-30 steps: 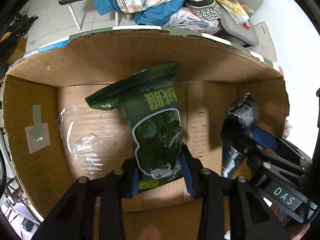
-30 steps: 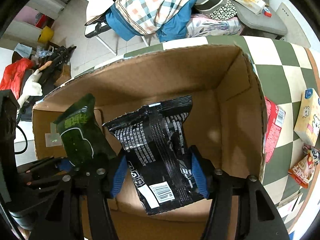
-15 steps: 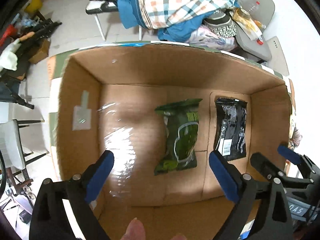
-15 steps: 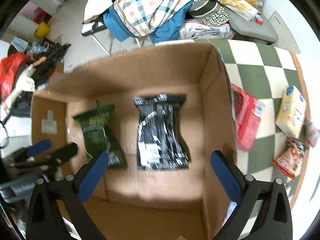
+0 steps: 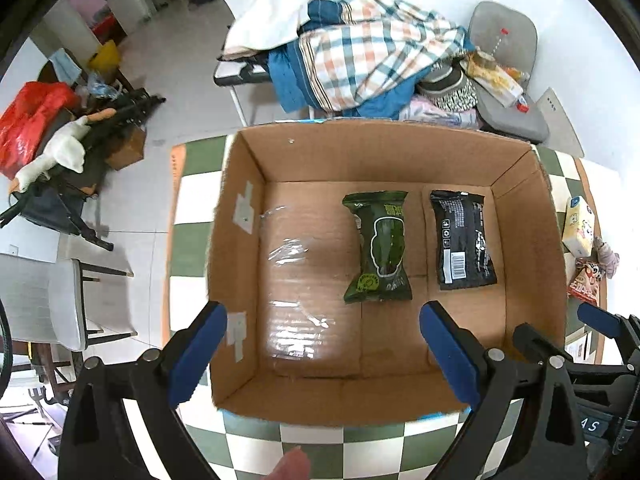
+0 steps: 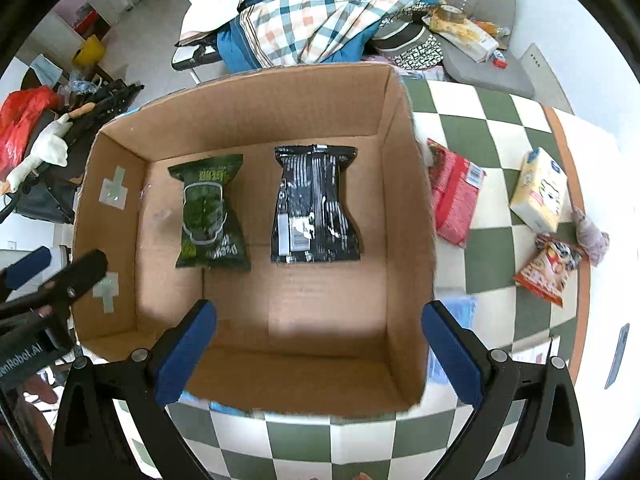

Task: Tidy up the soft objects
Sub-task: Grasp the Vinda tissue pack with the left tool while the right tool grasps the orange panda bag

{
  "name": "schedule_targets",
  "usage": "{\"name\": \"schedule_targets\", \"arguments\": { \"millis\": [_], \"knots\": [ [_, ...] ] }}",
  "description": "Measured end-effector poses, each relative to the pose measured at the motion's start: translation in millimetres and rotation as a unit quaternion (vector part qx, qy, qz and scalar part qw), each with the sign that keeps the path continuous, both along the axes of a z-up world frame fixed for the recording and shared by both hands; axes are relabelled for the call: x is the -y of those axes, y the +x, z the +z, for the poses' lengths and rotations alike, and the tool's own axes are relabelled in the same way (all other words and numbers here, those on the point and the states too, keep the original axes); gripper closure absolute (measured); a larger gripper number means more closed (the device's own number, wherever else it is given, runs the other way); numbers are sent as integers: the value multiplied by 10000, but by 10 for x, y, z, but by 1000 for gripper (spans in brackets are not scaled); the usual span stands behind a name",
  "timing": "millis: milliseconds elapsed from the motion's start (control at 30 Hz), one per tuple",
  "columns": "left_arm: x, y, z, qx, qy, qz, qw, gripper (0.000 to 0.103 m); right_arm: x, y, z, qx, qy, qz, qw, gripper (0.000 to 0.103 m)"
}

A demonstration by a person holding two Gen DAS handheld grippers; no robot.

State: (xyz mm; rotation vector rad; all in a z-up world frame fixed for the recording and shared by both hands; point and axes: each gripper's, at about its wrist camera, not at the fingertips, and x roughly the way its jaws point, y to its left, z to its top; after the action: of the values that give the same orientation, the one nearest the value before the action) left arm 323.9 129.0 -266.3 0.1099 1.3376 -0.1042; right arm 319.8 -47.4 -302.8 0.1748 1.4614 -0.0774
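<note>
Left gripper (image 5: 320, 354): jaws are spread wide, nothing is held between the blue pads (image 5: 198, 354). It is held above the near edge of the cardboard box (image 5: 236, 264). The green packet (image 5: 378, 246) is seen lying flat on the box floor, ahead of the gripper and a little toward its right finger, well apart from both pads. The black packet (image 5: 462, 242) is seen further right, ahead of and beyond the right finger, just beside the green packet but not touching it. A patch of clear tape (image 5: 296, 300) is noted on the box floor ahead of the left finger.

Right gripper (image 6: 318, 350): jaws are likewise spread wide and nothing is gripped. It is positioned above the near wall of the box (image 6: 404, 184). The black packet (image 6: 316, 204) is seen directly ahead, roughly centred between the fingers and well clear of them. The green packet (image 6: 210, 212) is seen ahead and to the left, in line with the left finger. Both packets are laid lengthwise, side by side, barcode face up on the black one.

Outside the box, to the right of the right gripper, a red packet (image 6: 454, 192) is seen against the box wall on the checkered tablecloth (image 6: 496, 136); a yellow packet (image 6: 540, 190) and an orange snack bag (image 6: 550, 270) are seen further right. The left gripper (image 6: 52, 280) is partly visible at the left edge of the right wrist view.
</note>
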Motion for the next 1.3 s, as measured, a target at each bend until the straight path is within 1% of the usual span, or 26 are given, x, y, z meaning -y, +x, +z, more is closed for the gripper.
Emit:
{"name": "schedule_targets", "arguments": {
  "millis": [67,200,500,667,767,867,900,967,1033,1100,1167,1200,1233,1300],
  "knots": [
    [-3,-91,78,97,22,-18,9999,4,-7,-97,72,60,-5,8,10000,0],
    [-5,-281,234,253,49,-67,9996,4,-15,-294,320,337,-163,74,9993,0],
    [-45,-592,626,518,-149,-33,9985,4,-67,-642,873,817,-168,232,9962,0],
    [-39,-665,801,632,-248,-12,9977,4,-64,-765,1079,936,82,187,9954,0],
    [76,-660,947,759,-313,-115,9966,4,69,-833,1167,991,405,24,9942,0],
    [399,-612,1081,911,-259,-402,9947,4,343,-886,1221,1067,504,-242,9927,0],
    [566,-589,1115,946,-250,-544,9937,4,469,-899,1226,1072,525,-359,9922,0],
    [873,-526,1152,941,-261,-795,9920,4,786,-927,1209,1007,563,-629,9913,0],
    [1266,-425,1140,846,-267,-1078,9902,4,1184,-950,1175,904,537,-911,9903,0],
    [1719,-286,1048,606,-275,-1398,9879,4,1581,-971,1142,829,414,-1162,9889,0],
    [2140,-144,913,400,-211,-1597,9861,4,2058,-1005,1080,731,307,-1453,9862,0],
    [2280,-98,862,341,-198,-1657,9854,4,2317,-1019,1022,678,288,-1651,9835,0],
    [2531,-5,738,231,-80,-1741,9844,4,2543,-1019,945,614,294,-1811,9811,0],
    [2890,143,515,49,118,-1863,9824,4,2961,-1010,731,446,381,-2136,9752,0]
  ]
}}
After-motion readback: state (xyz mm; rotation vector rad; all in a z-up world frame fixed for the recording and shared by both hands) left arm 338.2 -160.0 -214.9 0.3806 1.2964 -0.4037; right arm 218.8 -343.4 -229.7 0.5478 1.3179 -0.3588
